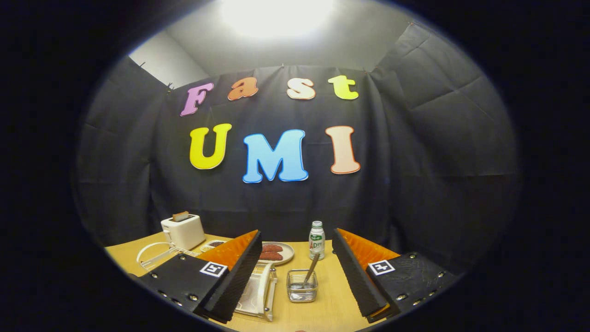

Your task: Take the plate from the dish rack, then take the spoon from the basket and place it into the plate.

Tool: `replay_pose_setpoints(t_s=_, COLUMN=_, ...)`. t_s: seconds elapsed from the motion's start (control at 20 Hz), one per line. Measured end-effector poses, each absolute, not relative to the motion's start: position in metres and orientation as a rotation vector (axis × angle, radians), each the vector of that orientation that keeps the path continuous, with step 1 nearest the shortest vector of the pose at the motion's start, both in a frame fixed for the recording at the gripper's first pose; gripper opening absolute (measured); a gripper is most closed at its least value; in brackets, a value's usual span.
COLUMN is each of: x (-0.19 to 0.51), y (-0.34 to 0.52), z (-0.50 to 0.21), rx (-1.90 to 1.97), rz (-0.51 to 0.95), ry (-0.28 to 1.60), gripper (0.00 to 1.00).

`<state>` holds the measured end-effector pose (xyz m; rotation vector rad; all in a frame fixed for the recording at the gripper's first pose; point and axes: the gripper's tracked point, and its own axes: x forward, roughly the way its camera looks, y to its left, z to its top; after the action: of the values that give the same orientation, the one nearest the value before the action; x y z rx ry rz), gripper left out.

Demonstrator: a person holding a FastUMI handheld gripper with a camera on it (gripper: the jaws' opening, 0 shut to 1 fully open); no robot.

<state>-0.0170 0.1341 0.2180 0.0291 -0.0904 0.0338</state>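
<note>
My gripper (296, 237) is open, its two fingers held wide apart above a wooden table (332, 299). Between the fingers, on the table, stands a small clear basket (302, 290) with a metal spoon (311, 269) leaning in it, handle up and to the right. Beside the left finger sits a white dish rack (269, 288) with a pale plate (252, 295) in it, partly hidden by that finger. Nothing is held.
Beyond the basket is a round plate with reddish food (276, 252) and a small white bottle (316, 240). A white toaster (183, 230) with a slice in it stands at the back left, and a white wire rack (154, 254) lies in front of it.
</note>
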Motion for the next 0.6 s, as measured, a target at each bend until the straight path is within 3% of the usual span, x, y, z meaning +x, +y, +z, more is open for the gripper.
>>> replay_pose_setpoints(t_s=0.6, x=0.074, y=0.220, z=0.163, rx=0.055, rz=0.220, ry=0.253, gripper=0.96)
